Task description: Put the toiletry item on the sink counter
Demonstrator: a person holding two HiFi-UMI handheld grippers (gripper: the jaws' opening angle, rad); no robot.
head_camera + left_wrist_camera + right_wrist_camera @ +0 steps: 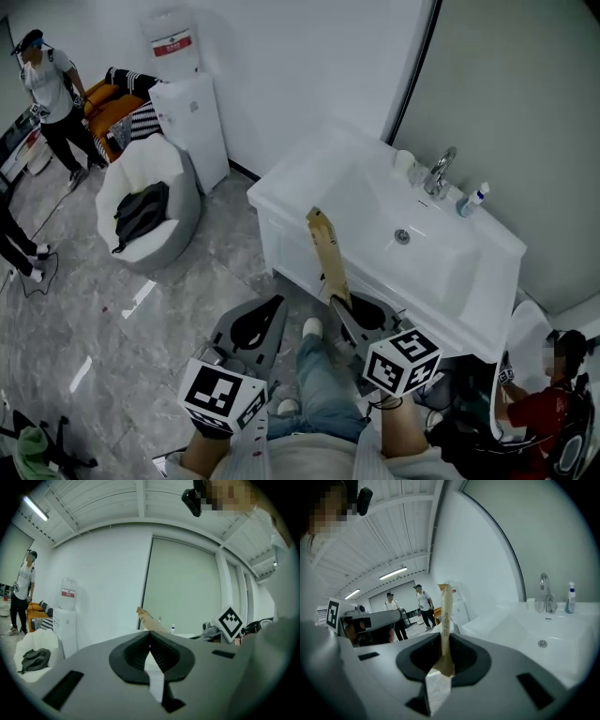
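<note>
Holding a tan packet [327,249] upright, the right gripper [339,298] pointed at the white sink counter [305,173]. Its jaws were closed partway and pinched the packet's lower end, with the rest standing up past the tips. In the head view the packet showed against the counter's front edge, left of the basin, held in the air and not resting on the counter.

The left gripper [277,302] was beside the right one. Its jaws were pressed together with nothing between them.

A faucet [439,171] stood at the counter's back edge, with a cup [403,165] to its left and a small bottle [473,199] to its right.

Left of the counter a water dispenser [192,127] stood against the wall. A white chair [155,183] near it held a dark bag [141,214]. One person [52,94] stood in the far left corner of the room.
</note>
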